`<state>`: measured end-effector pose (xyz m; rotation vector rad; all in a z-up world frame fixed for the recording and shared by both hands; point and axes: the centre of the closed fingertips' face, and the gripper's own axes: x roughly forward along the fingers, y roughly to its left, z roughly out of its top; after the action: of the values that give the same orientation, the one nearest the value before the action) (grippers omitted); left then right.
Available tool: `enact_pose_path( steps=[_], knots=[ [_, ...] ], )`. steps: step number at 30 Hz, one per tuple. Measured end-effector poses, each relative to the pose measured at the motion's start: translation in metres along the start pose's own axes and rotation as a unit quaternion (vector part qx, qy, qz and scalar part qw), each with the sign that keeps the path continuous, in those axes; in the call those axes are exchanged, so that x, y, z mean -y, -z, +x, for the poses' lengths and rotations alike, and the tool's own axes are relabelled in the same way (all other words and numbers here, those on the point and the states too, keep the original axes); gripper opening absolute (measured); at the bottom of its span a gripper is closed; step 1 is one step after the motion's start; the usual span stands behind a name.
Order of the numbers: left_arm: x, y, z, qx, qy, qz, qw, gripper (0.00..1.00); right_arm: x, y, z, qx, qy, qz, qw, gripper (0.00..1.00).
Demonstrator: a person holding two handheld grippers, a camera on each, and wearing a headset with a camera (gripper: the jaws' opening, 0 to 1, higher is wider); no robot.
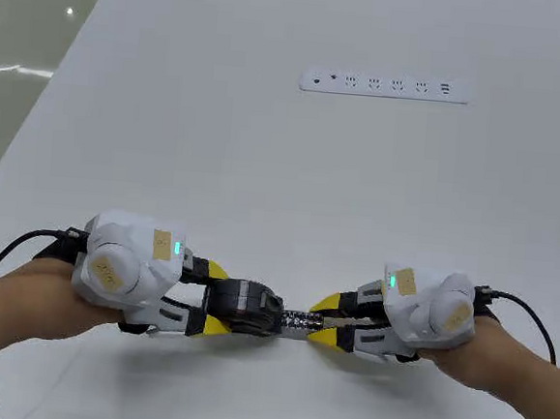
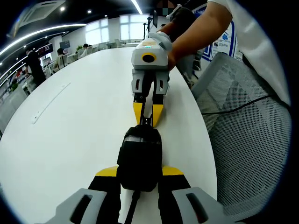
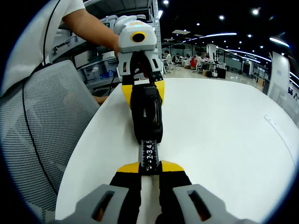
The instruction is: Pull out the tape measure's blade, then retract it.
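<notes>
A black tape measure case (image 1: 243,307) lies low over the white table, clamped between the yellow-tipped jaws of my left gripper (image 1: 217,299). In the left gripper view the case (image 2: 139,157) sits squarely between the jaws. A short stretch of blade (image 1: 297,321) runs out to the right, and my right gripper (image 1: 327,321) is shut on its end. The right gripper view has the numbered blade (image 3: 149,154) pinched at the jaw tips, with the case (image 3: 146,112) and the left gripper (image 3: 140,91) just beyond. The two grippers face each other, close together.
A white power strip (image 1: 384,85) lies farther back on the table (image 1: 264,160). The table's left edge runs diagonally along a grey floor. A grey mesh chair (image 2: 252,135) stands by the near edge. Cables trail from both grippers.
</notes>
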<state>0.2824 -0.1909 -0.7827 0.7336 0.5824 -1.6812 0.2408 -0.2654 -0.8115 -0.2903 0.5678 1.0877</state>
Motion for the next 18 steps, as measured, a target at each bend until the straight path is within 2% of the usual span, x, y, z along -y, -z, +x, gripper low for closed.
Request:
enact_pose_path(
  steps=[18],
  knots=[
    [0.0,0.001,0.0,-0.013,0.0,0.002,0.9999,0.27,0.002,0.023,-0.035,-0.025,0.01,0.003,0.9996,0.11]
  ],
)
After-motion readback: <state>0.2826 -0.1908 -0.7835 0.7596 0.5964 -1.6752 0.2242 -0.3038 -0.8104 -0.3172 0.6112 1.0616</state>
